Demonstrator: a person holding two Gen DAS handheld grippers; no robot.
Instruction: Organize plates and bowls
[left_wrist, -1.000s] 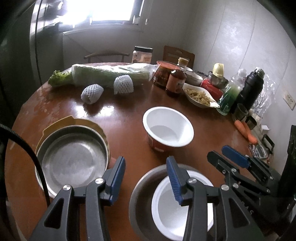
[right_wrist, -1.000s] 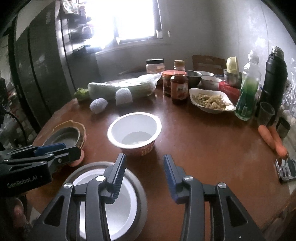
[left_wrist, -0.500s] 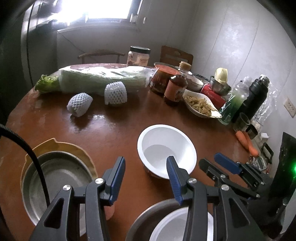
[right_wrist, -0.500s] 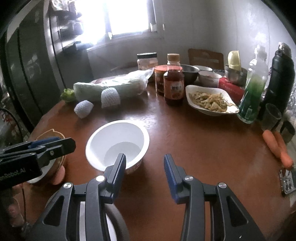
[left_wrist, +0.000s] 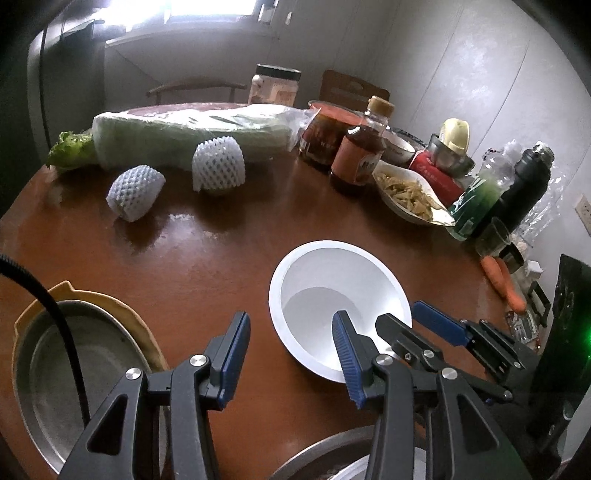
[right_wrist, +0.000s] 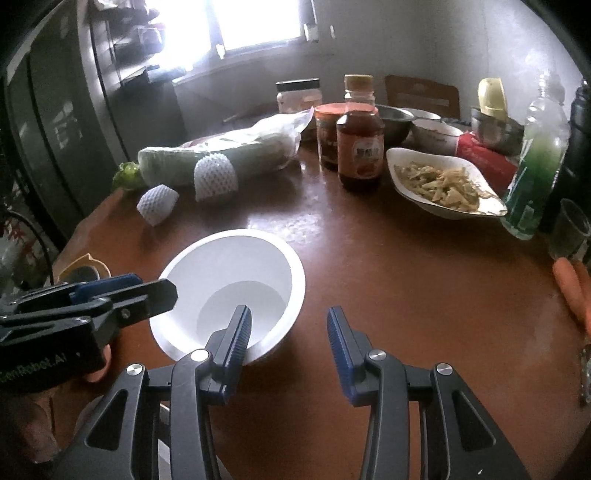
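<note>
Left hand-held gripper (left_wrist: 288, 354) and right hand-held gripper (right_wrist: 288, 332) angle downward, jaws parted and empty, flanking the white bowl (left_wrist: 332, 295).

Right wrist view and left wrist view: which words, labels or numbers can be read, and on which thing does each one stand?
"GenRobot.AI": on the left gripper body, first letter cut off.
Sauce bottle label: blurred, unreadable.
Green bottle label: unreadable.
Red box print: unreadable.

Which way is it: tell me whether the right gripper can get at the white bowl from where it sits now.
Probably yes. The right gripper is open and holds nothing, and one finger already overlaps the white bowl rim. The left gripper crowds the bowl's other side, not this one.
</note>
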